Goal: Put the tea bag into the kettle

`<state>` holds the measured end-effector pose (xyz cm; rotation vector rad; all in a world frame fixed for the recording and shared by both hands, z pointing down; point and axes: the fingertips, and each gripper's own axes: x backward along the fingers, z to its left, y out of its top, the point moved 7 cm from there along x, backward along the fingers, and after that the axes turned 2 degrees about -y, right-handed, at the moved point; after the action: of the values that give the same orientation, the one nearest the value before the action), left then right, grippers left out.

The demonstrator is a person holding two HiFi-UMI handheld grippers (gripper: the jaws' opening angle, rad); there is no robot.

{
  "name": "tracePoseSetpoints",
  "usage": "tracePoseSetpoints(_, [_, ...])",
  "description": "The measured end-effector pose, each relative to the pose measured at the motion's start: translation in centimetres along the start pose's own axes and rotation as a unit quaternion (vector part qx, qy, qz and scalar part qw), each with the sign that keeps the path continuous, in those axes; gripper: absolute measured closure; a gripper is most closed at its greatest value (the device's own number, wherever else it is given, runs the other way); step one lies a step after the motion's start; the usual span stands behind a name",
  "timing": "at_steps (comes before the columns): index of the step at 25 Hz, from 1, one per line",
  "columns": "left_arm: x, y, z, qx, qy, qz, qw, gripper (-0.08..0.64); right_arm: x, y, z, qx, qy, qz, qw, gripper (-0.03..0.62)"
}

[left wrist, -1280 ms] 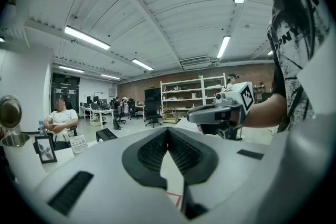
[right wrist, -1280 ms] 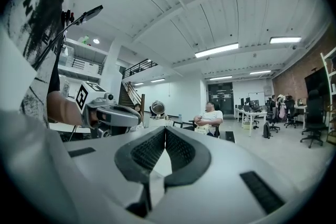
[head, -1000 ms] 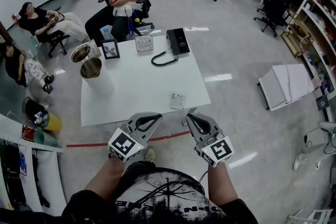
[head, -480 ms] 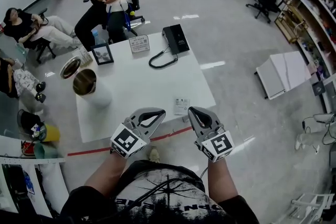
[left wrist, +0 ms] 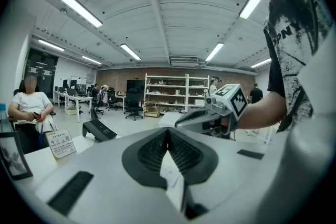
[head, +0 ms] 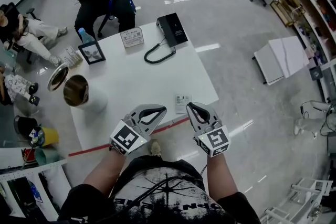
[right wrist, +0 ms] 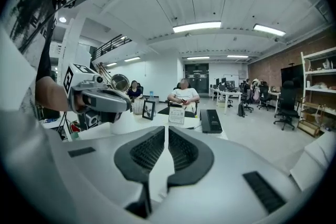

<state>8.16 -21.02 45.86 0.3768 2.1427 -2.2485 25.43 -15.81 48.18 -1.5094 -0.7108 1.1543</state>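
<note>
Head view puts the tea bag flat at the near edge of the white surface, just ahead of the right tongs, likely easy to pinch. The right tongs and the left tongs are pressed together, empty. The kettle stands well to the left with its mouth open and its lid beside it; I can't tell what is inside.

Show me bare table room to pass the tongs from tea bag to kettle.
Bare: middle of the table, between kettle, phone cord and tea bag. Crowded: the far edge, with photo frame, sign card and phone.
</note>
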Motion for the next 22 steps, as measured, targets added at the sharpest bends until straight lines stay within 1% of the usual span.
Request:
tracePoseSetpoints(3, [-0.1,-0.6,0.8,0.011,-0.005,0.006,0.9999,0.552,-1.4,-1.4,0.0,-0.001,0.000,0.037,0.999,0.567])
tracePoseSetpoints(6, [-0.3,-1.2,1.3,0.023,-0.012,0.016,0.9996,0.552,-2.9,-3.4,-0.2,-0.012,-0.001,0.086,0.996,0.492])
tracePoseSetpoints(10, [-0.7,-2.6,2.3,0.038,-0.016,0.025,0.9988,0.552,-5.5,-6.5,-1.1,-0.016,-0.014,0.145,0.989,0.436])
tracePoseSetpoints(13, [-0.6,-3.8,2.5,0.047,-0.020,0.036,0.9980,0.552,-6.6,-8.9,-1.4,-0.018,-0.030,0.187,0.982,0.383])
tracePoseSetpoints(17, [-0.7,-4.9,2.5,0.061,-0.024,0.043,0.9969,0.552,-8.0,-11.9,-1.9,-0.039,-0.051,0.238,0.969,0.310])
tracePoseSetpoints(22, [-0.3,-6.4,2.5,0.076,-0.025,0.051,0.9955,0.552,-9.6,-14.4,-2.7,-0.063,-0.077,0.274,0.957,0.233])
